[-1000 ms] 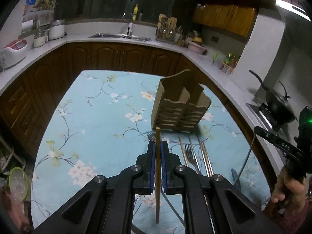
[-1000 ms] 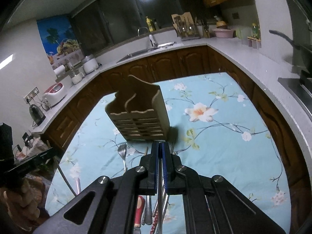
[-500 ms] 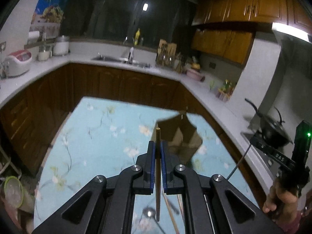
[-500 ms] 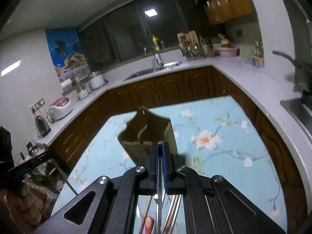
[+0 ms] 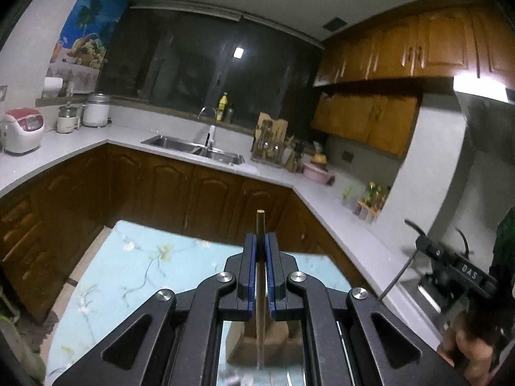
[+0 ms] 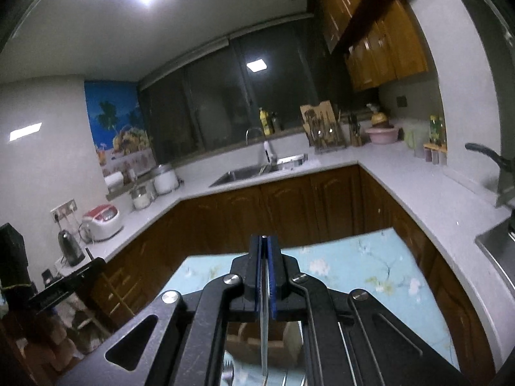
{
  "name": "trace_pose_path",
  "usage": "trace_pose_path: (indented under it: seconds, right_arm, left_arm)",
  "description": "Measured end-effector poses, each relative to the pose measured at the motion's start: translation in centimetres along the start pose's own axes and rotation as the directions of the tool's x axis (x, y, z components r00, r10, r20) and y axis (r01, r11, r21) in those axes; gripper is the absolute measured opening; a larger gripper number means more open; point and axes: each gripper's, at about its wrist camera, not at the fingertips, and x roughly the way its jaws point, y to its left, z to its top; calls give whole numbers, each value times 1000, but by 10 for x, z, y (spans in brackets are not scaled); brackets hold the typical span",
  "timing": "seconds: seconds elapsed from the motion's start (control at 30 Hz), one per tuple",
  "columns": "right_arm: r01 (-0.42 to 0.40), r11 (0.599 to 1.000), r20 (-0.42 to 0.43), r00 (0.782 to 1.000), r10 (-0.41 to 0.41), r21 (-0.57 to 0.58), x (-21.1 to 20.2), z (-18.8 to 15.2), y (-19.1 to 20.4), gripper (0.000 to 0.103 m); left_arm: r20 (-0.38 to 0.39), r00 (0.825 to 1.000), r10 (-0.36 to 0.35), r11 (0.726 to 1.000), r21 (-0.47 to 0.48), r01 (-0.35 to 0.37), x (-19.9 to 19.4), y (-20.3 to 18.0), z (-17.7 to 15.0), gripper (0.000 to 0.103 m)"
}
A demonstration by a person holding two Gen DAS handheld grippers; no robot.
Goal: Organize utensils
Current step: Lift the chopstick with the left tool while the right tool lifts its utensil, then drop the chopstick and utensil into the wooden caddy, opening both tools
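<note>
Left wrist view: I am looking across the kitchen, where the counter is wrapping around the table with its floral blue cloth. Below my fingers the wooden caddy is standing on the table, showing only in part behind the gripper frame. My left gripper is pinching a wooden chopstick, which is standing upright with its top poking above the pads. At the right edge a hand is holding the other gripper, a thin metal utensil hanging from it.

Right wrist view: I am seeing the same counter and table. The caddy is sitting under the fingers, with a fork lying just in front of it. My right gripper is pressing together on a thin metal utensil; I cannot tell which kind.
</note>
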Motion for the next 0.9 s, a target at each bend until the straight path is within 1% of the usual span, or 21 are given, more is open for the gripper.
trace_pose_path:
  seconds: [0.07, 0.2, 0.33, 0.4, 0.47, 0.6, 0.67, 0.73, 0.9]
  right_arm:
    - [3, 1000, 13, 1000, -3, 8, 12, 6, -2, 4]
    - [9, 1000, 18, 1000, -9, 12, 39, 10, -4, 4]
    - [14, 1000, -1, 1000, -14, 20, 63, -4, -13, 4]
    - [19, 999, -22, 1000, -18, 27, 75, -15, -18, 4]
    - [17, 999, -36, 999, -16, 37, 83, -26, -23, 4]
    - [26, 998, -72, 997, -22, 51, 96, -49, -30, 4]
    - [24, 998, -84, 996, -19, 65, 101, -56, -35, 4]
    - [30, 997, -94, 995, -23, 74, 104, -61, -39, 4]
    - [37, 995, -116, 993, -25, 97, 112, -70, -47, 4]
  left_arm:
    - [14, 1000, 5, 1000, -23, -5, 21, 6, -1, 4]
    - [13, 1000, 3, 998, -58, -2, 57, 15, -15, 4]
    - [8, 1000, 13, 997, -82, -12, 95, 20, -35, 4]
    - [13, 999, 30, 997, -74, -29, 110, 20, -45, 4]
    - [-7, 999, 46, 997, -57, -46, 127, 19, -58, 4]
    - [-31, 997, 69, 996, -53, -71, 148, 19, -82, 4]
    - [-43, 996, 81, 995, -49, -83, 158, 20, -89, 4]
    - [-58, 995, 82, 995, -51, -85, 165, 19, -91, 4]
    - [-79, 994, 79, 996, -44, -83, 164, 12, -76, 5]
